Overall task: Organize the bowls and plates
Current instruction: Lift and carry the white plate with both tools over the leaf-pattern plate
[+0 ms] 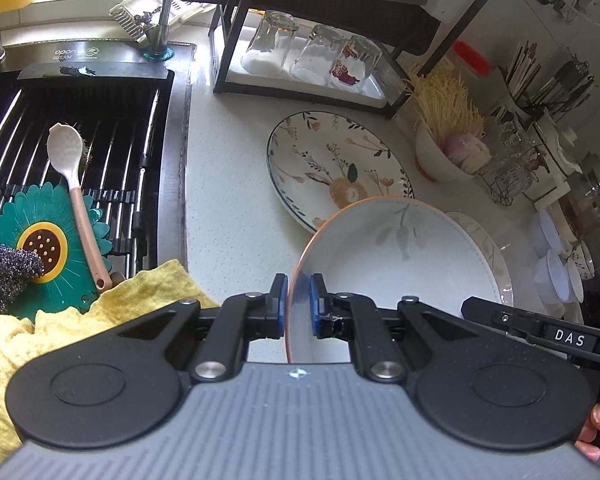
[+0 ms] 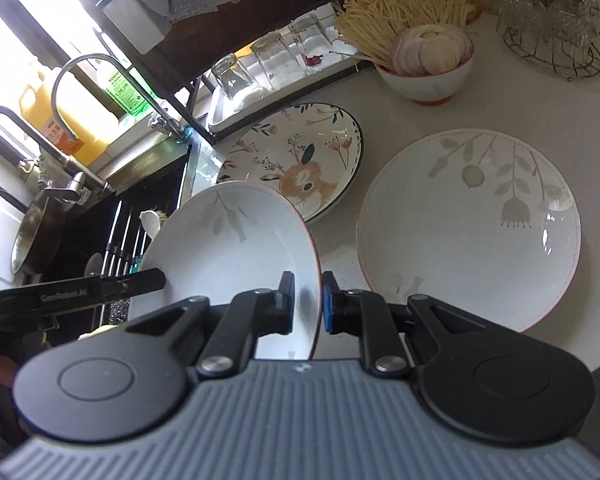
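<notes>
- Surface [image 2: 340, 248]: pale speckled counter, with a sink on its left side.
- Sink [image 1: 100, 128]: dark basin spanned by a roll-up rack of metal bars; a cream spoon [image 1: 70, 168] with a pink handle and a green sunflower mat [image 1: 46, 236] lie on the bars; a yellow cloth [image 1: 140, 292] is bunched at the near edge.
- Black rack [image 1: 236, 48]: stands at the back of the surface; three clear glasses [image 1: 312, 52] sit upside down on its lower tray.
- Pale leaf plate [image 2: 468, 228]: lies flat on the surface, right of the deer plate.
- Deer plate [image 2: 296, 160]: floral, dark-rimmed, flat on the surface, just in front of the rack.
- White plate [image 2: 236, 248], orange-rimmed: held tilted on edge above the surface, near the sink, partly covering the deer plate from view.
- Bowl [image 2: 428, 76]: white, holds enoki mushrooms and a sliced onion, behind the pale leaf plate.
- Left gripper [image 1: 299, 304]: fingers pinch the white plate's rim, one blue pad on each face.
- Right gripper [image 2: 307, 302]: fingers straddle the same plate's rim on the opposite side, closed onto it.
</notes>
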### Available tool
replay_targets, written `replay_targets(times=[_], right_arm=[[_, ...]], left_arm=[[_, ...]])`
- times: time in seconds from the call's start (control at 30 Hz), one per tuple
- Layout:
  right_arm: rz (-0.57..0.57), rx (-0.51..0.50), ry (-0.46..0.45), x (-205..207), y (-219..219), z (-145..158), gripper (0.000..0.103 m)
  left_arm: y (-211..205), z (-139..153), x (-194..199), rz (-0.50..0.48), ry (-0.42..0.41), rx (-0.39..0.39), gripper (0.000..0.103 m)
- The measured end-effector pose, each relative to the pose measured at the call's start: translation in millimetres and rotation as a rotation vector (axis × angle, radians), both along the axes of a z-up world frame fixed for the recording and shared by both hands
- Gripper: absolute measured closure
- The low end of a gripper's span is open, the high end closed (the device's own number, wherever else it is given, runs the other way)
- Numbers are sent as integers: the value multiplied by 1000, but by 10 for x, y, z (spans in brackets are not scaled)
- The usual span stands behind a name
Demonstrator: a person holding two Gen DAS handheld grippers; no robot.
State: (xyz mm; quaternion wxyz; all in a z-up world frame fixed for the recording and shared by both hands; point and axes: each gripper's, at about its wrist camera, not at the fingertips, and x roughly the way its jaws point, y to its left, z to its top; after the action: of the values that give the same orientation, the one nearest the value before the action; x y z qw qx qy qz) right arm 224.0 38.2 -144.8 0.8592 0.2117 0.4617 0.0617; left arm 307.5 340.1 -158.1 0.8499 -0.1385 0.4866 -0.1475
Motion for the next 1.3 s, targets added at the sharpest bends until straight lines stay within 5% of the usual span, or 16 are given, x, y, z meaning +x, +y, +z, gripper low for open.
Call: replay_targets(times=[0.57, 1.3], right_arm=[[30, -11, -70, 35, -707, 217, 86], [45, -98, -57, 192, -1401, -37, 86]], left_arm=[[-770, 284, 29, 8, -52, 22, 90], [-1640, -38, 246, 27, 10, 65, 89]])
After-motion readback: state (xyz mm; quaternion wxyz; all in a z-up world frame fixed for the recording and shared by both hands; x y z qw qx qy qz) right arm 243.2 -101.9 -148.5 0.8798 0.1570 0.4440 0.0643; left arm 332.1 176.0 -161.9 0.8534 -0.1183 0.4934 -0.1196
